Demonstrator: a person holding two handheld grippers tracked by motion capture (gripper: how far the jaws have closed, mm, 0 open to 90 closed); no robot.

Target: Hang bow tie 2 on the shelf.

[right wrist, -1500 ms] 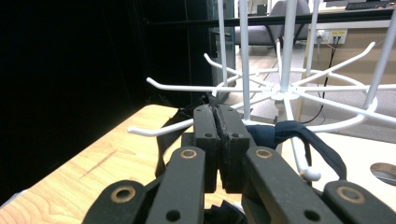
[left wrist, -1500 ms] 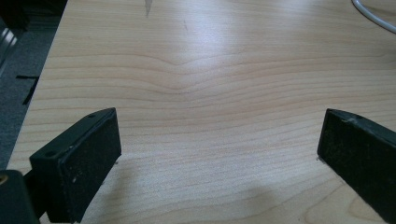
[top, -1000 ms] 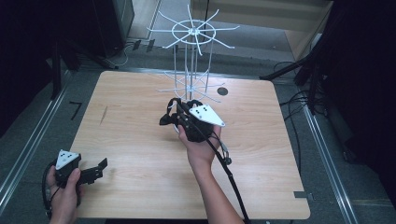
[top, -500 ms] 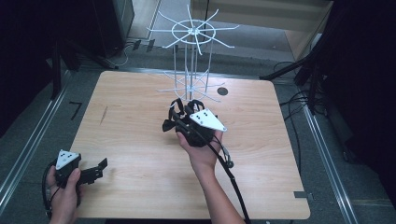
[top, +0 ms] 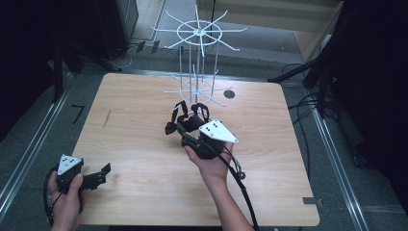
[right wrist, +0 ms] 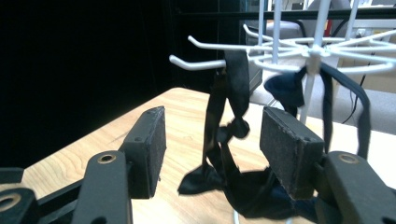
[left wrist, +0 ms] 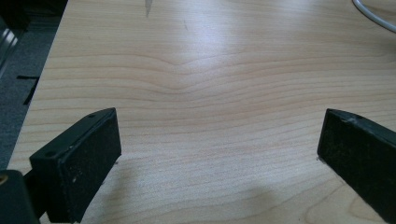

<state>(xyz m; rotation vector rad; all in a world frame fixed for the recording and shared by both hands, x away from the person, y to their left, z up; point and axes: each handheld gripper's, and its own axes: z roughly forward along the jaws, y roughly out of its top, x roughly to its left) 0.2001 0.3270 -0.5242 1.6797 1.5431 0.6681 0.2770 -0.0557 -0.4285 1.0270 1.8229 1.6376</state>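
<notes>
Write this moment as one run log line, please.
right gripper: open, at black straps hanging on white rack | left gripper: open, over bare table

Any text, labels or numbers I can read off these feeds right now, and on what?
No words, labels or numbers can be read.
The grey plate on the left gripper and the one on the right gripper carry only small dark dots.
The black mark on the floor left of the table resembles a "7", possibly just tape.
</notes>
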